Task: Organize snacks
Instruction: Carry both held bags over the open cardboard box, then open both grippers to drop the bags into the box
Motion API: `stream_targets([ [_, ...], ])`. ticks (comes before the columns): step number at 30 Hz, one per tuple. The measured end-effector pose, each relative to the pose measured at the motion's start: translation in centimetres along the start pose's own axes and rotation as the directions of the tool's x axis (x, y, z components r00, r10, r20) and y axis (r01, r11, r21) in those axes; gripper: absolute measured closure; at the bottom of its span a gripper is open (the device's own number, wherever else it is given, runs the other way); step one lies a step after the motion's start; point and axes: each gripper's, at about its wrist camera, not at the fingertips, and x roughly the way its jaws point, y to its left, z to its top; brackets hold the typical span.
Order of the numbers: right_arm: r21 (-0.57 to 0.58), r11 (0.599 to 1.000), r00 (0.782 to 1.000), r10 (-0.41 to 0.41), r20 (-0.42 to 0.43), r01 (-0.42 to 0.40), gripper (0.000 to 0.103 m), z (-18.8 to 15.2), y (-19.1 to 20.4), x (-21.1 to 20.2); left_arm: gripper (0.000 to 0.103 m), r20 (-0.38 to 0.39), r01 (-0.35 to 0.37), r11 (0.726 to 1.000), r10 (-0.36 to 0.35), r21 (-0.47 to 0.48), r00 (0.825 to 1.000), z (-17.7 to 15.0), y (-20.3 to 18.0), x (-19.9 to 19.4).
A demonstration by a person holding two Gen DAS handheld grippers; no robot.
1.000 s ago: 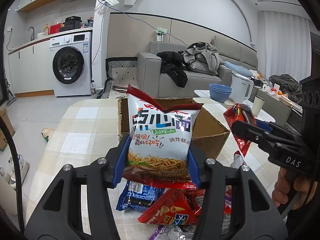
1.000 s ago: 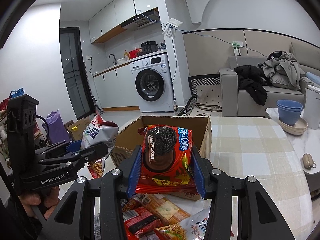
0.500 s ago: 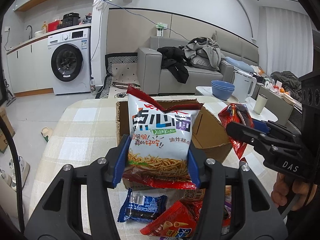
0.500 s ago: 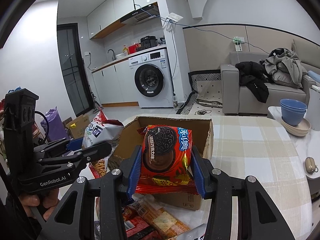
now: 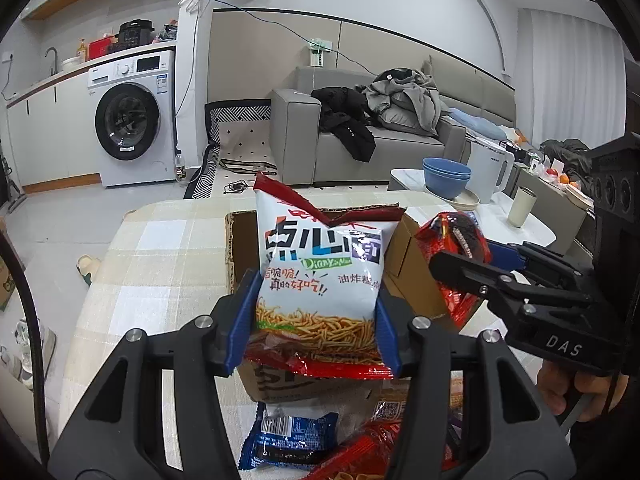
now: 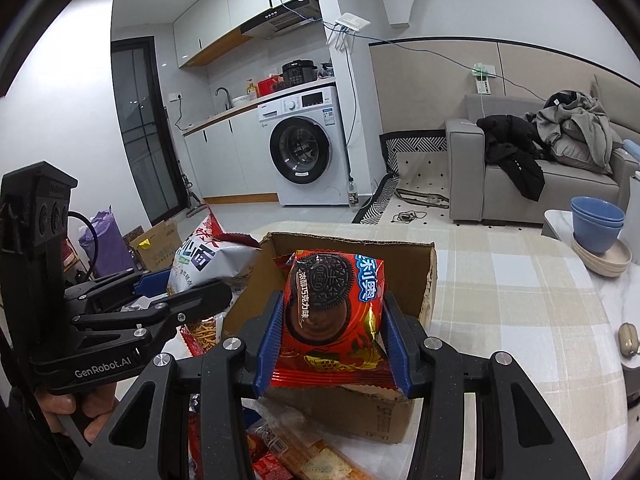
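Left wrist view: the left gripper (image 5: 316, 320) is clamping its blue fingers (image 5: 242, 322) on the lower sides of a white noodle-snack bag (image 5: 320, 272), which is standing upright in front of the open cardboard box (image 5: 404, 264) resting on the checked worktop (image 5: 160, 264). To the right, the right gripper (image 5: 460, 264) is holding a red cookie packet (image 5: 456, 236) beside the box's right wall, a hand (image 5: 576, 392) gripping its handle. Below the fingers, a blue packet (image 5: 292, 436) and red packets (image 5: 360, 452) are lying on the worktop just in front of the box. Right wrist view: the right gripper (image 6: 332, 336) is squeezing its blue fingers (image 6: 272, 340) on the red cookie packet (image 6: 336, 312), which is hanging upright over the near wall of the cardboard box (image 6: 348, 408). At left, the left gripper (image 6: 188, 292) is carrying the noodle-snack bag (image 6: 208, 256) beside the box's left wall. More loose packets (image 6: 296, 452) are lying on the worktop (image 6: 512, 292) under the fingers, and stacked blue bowls (image 6: 596, 228) are sitting on a side table at far right.
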Motion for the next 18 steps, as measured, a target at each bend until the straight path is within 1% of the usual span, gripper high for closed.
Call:
stream_targets([
  [5, -0.011, 1.000, 1.000, 0.005, -0.022, -0.005, 0.056, 0.4, 0.1, 1.1, 0.054, -0.015, 0.011, 1.000, -0.010, 0.011, 1.000, 0.9, 0.2, 1.4],
  [9, -0.022, 1.000, 0.999, 0.010, -0.037, -0.011, 0.056, 0.4, 0.2, 1.6, 0.054, -0.022, 0.005, 1.000, -0.005, 0.029, 1.000, 1.5, -0.1, 2.2],
  [11, -0.023, 1.000, 0.999, 0.010, -0.045, -0.012, 0.056, 0.4, 0.1, 1.8, 0.053, -0.030, 0.005, 1.000, -0.004, 0.028, 1.000, 1.5, -0.2, 2.6],
  [14, -0.015, 1.000, 0.998, 0.015, -0.054, -0.015, 0.056, 0.3, -0.2, 2.0, 0.053, -0.049, 0.023, 1.000, -0.023, 0.014, 0.999, 1.3, -0.1, 3.2],
  [18, -0.010, 1.000, 0.998, 0.011, -0.068, -0.011, 0.056, 0.0, -0.3, 2.2, 0.053, -0.058, 0.022, 1.000, -0.022, 0.004, 0.998, 1.0, 0.2, 3.7],
])
